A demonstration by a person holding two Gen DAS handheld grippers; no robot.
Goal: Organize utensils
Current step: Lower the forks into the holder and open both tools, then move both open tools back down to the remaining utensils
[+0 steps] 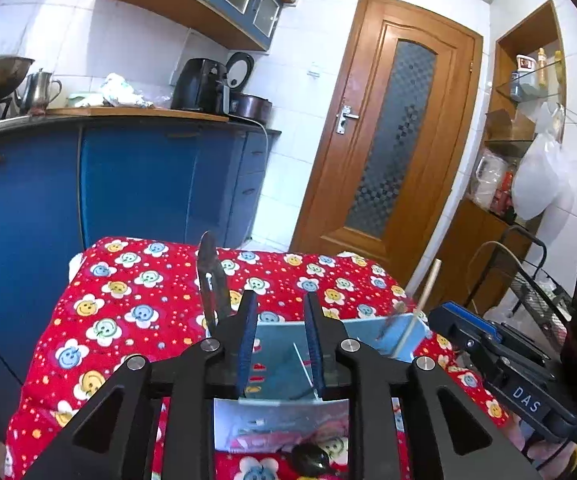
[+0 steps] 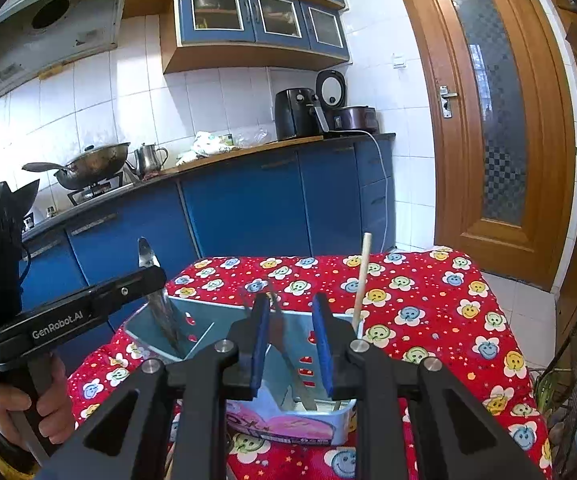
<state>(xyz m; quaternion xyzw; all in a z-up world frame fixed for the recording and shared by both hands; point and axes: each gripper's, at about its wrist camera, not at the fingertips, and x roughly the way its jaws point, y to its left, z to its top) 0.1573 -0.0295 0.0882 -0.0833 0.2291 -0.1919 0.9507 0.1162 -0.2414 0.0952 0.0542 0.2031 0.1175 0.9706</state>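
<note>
Left tongs: the left gripper hovers low over the holder with its blue pads a little apart; nothing is caught between them.
Right tongs: the right gripper is parted too, by a small gap. A flat metal blade shows through that gap, lying lower down in the holder, and the pads do not seem to press on it.
Hand: a hand grips the left gripper's handle, at the left edge of the right wrist view.
Holder: a pale blue utensil holder sits on the table right under both grippers, long side across, with dividers inside and a pink label on its near wall.
Metal utensil: a steel utensil stands tilted in the holder's left end, its upper end with a small hole rising above the rim, just left of the left gripper's left finger.
Wooden stick: a thin wooden stick stands nearly upright at the holder's right end, just beyond the right gripper's right finger.
Table: covered in a red cloth printed with smiling flowers.
Beyond the table: blue cabinets under a dark counter.
On the counter: a wok on the stove, a steel kettle and a black air fryer.
Right side: a wooden door with a patterned glass panel.
</note>
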